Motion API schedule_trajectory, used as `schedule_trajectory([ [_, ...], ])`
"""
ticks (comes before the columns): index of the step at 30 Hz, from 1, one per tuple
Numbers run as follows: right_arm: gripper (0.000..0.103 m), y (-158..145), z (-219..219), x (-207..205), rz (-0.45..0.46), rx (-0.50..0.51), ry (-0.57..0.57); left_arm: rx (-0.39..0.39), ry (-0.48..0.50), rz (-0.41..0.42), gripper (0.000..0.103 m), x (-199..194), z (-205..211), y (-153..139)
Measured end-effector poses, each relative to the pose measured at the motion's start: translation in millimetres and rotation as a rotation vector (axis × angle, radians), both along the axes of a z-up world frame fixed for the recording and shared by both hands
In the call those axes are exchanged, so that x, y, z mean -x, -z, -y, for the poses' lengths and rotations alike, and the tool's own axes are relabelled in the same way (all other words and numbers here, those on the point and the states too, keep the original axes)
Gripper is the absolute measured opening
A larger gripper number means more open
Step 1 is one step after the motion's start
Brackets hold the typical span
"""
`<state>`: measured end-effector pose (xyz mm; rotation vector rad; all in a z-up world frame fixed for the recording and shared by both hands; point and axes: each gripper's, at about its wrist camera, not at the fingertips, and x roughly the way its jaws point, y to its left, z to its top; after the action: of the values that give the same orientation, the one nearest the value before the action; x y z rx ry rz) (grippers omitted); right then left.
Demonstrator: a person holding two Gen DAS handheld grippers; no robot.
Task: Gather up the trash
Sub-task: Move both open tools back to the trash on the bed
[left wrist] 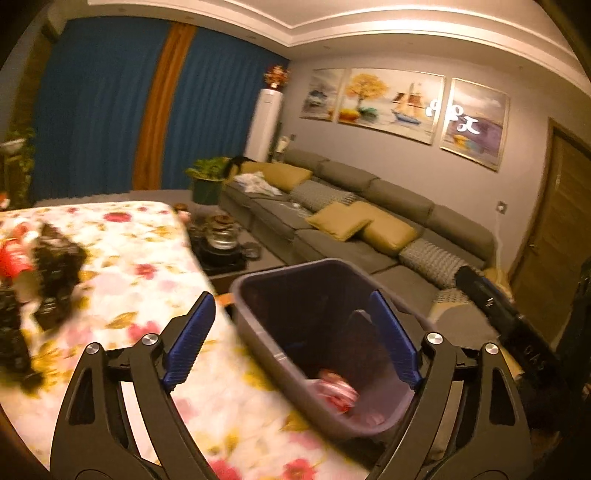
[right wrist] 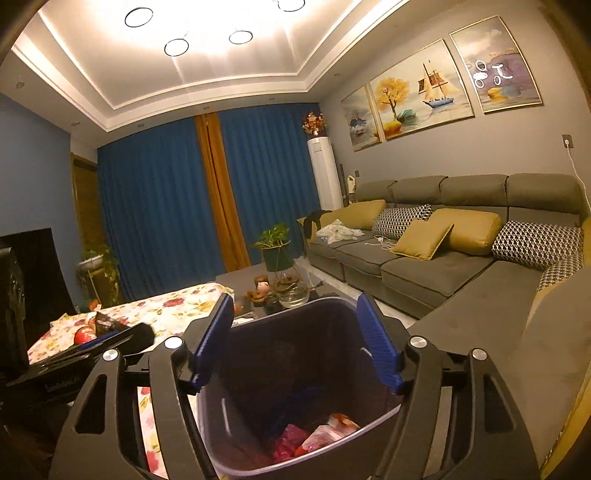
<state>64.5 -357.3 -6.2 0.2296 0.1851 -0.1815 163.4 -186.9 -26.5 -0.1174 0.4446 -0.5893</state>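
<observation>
Both grippers spread wide, holding nothing

The left black two-finger gripper with blue ribbed pads (left wrist: 295,339) has its jaws far apart and nothing between them. The right black two-finger gripper with blue ribbed pads (right wrist: 297,341) is likewise spread and unloaded, its fingers pointing forward and slightly down.

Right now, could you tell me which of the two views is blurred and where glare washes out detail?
Left wrist view: motion blur smears the floral tablecloth and the trash pile; the left tool stays sharp. Right wrist view: sharper overall, but the ceiling lights blow out to white. Both views: fisheye bending, and light reflections glare on the right-hand painting.
</observation>
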Motion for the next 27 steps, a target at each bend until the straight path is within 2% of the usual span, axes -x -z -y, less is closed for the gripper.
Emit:
schedule_trajectory([
  [6,0.074,0,-25,2,-0.011,0.011,-0.043,-0.057,-0.195,0.03,0.085,22,-52,3],
  [15,0.074,1,-85,-1,-0.023,0.027,-0.177,-0.135,-0.516,0.022,0.086,49,-171,9],
  [22,0.074,0,-148,-10,-0.033,0.034,-0.3,-0.115,-0.646,-0.01,0.086,69,-245,12],
  [27,0.074,1,-191,-17,-0.042,0.043,-0.372,-0.149,-0.669,-0.032,0.086,72,-269,16],
])
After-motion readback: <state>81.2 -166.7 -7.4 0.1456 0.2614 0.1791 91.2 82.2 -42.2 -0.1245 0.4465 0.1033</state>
